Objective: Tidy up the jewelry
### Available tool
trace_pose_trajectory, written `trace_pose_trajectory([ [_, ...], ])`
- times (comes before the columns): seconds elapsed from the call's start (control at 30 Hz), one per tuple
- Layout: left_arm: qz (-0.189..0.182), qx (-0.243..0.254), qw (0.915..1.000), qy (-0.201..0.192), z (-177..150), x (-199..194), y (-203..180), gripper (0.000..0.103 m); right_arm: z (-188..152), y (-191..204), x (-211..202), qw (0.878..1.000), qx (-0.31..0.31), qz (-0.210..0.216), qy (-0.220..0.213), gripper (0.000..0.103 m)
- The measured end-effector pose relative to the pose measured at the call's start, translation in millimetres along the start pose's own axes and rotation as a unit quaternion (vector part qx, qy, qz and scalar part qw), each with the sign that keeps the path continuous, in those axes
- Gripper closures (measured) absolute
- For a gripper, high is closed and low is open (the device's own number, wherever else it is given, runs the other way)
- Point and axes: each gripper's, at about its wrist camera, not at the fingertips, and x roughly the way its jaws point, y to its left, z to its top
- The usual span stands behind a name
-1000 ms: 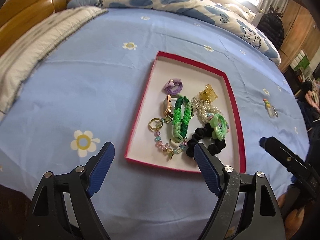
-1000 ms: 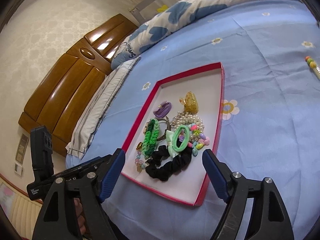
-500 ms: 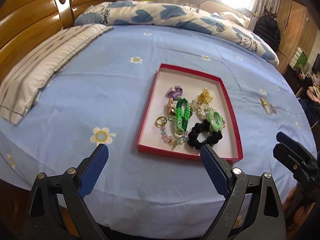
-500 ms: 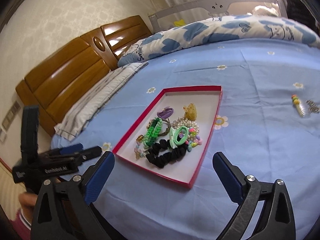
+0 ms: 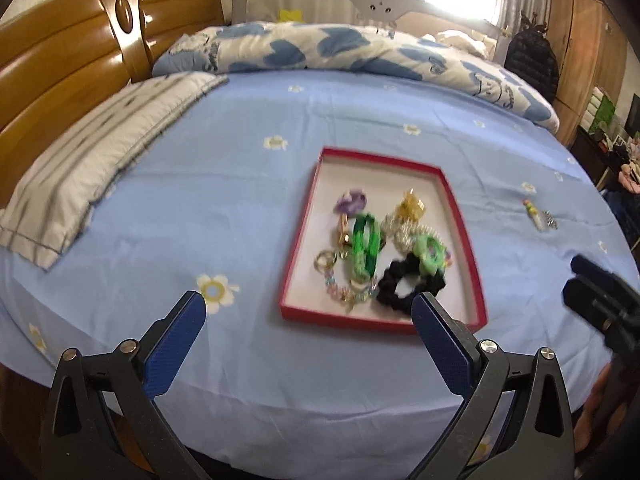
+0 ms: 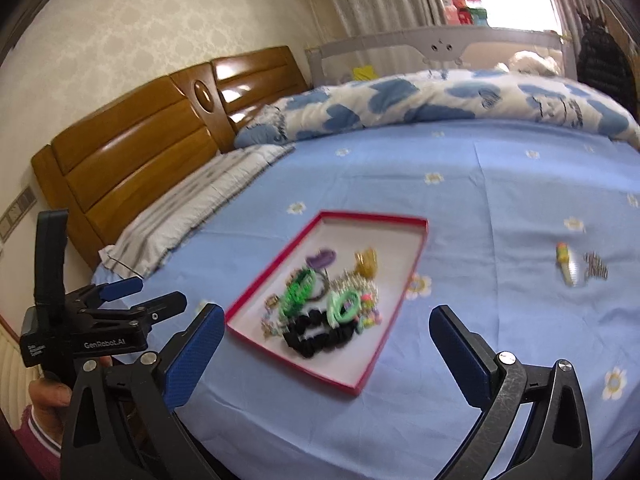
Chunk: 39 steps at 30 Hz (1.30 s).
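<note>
- Left wrist view: the left gripper (image 5: pixel 308 312) has its blue-padded fingers (image 5: pixel 176 344) spread wide with nothing between them, held over the near edge of the bed (image 5: pixel 240 184); the right gripper (image 6: pixel 326 332) is likewise spread wide and grips nothing.
- A shallow red-rimmed tray (image 5: pixel 304 224) with a white floor lies flat on the blue flowered sheet, between the bed's middle and its near edge; all jewelry in it sits in the near half, the far half bare.
- In the tray: a black scrunchie (image 5: pixel 408 284) nearest the near rim; a light green hair tie (image 5: pixel 430 250) lying on its far side and touching it; a green braided bracelet (image 5: pixel 366 246) to the left; a gold ring with a beaded chain (image 5: pixel 330 266) at the near left; a purple hair tie (image 5: pixel 352 202) and a gold claw clip (image 5: pixel 410 208) farthest back; pearl beads (image 5: pixel 400 232) between clip and green tie.
- Outside the tray, toward the bed's right edge, a small colourful clip (image 5: pixel 534 214) lies beside a small chain piece (image 5: pixel 550 220); details are blurred.
- A striped pillow (image 5: pixel 92 160) and a heart-print quilt (image 5: pixel 340 50) lie along the far and left edges.
</note>
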Motion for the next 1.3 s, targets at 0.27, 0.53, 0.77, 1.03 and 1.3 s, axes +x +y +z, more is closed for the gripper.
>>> trace_pose_trajectory([
  [0.27,0.018,-0.009,0.9998,0.007,-24.6,16.6,1.0,0.000,-40.3,-4.6,26.1,0.999,0.005,-0.032,0.018,0.000],
  [0.53,0.041,0.012,0.9989,-0.016,-34.9,13.2,-6.0,0.000,-52.0,-10.0,23.0,0.999,0.001,-0.048,0.005,0.000],
  [0.77,0.044,0.032,0.9975,-0.044,-33.6,-2.7,-15.6,0.000,-50.7,-5.7,16.6,0.999,-0.010,-0.050,-0.005,0.000],
  [1.03,0.044,0.043,0.9963,-0.061,-29.6,-17.1,-22.3,0.000,-43.9,6.9,6.5,0.998,-0.034,-0.049,-0.019,0.000],
  [1.3,0.042,0.047,0.9963,-0.058,-29.9,-16.6,-24.4,0.000,-43.3,7.5,9.1,0.998,-0.035,-0.047,-0.012,0.000],
])
